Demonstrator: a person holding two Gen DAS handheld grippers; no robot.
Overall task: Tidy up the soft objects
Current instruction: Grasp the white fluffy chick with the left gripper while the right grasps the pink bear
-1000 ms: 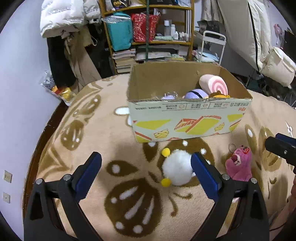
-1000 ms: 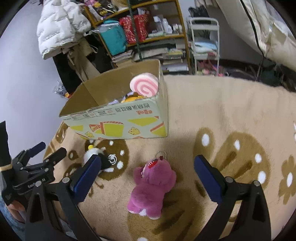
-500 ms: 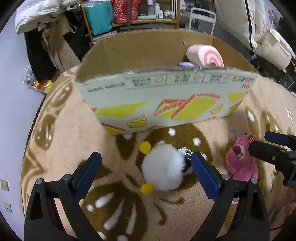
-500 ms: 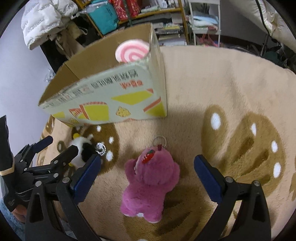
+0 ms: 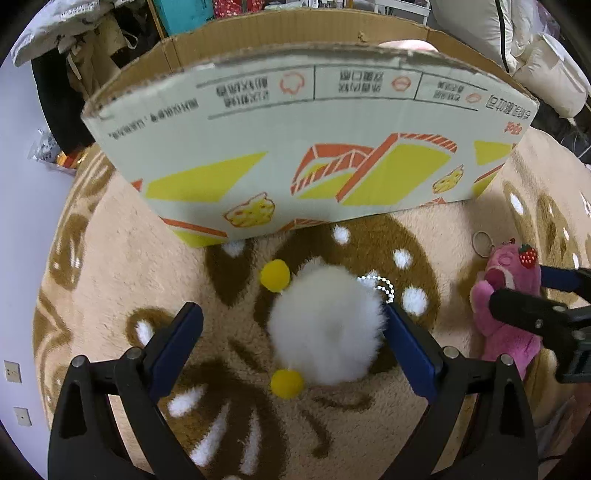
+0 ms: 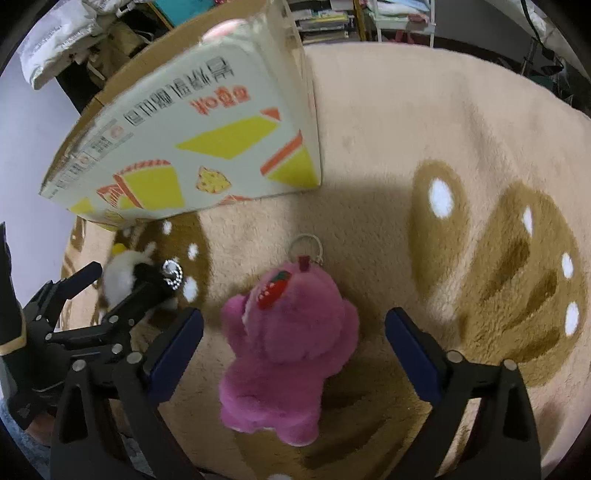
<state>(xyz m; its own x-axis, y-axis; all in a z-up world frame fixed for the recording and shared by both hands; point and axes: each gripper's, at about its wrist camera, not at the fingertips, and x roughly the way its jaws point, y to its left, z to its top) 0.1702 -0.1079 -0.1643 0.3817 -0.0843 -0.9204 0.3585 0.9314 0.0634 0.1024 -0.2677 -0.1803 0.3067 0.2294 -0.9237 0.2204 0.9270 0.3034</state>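
Note:
A white fluffy plush with yellow pompoms and a bead chain (image 5: 327, 326) lies on the rug. My left gripper (image 5: 295, 343) is open around it, the right finger touching its side. It also shows in the right wrist view (image 6: 120, 275). A pink bear plush with a strawberry and key ring (image 6: 291, 339) lies between the open fingers of my right gripper (image 6: 293, 345). It shows at the right in the left wrist view (image 5: 511, 306). The cardboard box (image 5: 314, 147) stands just behind both toys, with a pink swirl plush (image 6: 223, 27) peeking over its rim.
A beige rug with brown patterns (image 6: 461, 155) covers the floor. Behind the box are shelves with books and bags (image 6: 332, 18), a white jacket (image 6: 62, 40) and white bedding (image 5: 517, 40). A wall (image 5: 22, 229) is at the left.
Both grippers have moved forward and down. The white plush now sits between the left fingers and the pink bear between the right fingers. The box looms closer.

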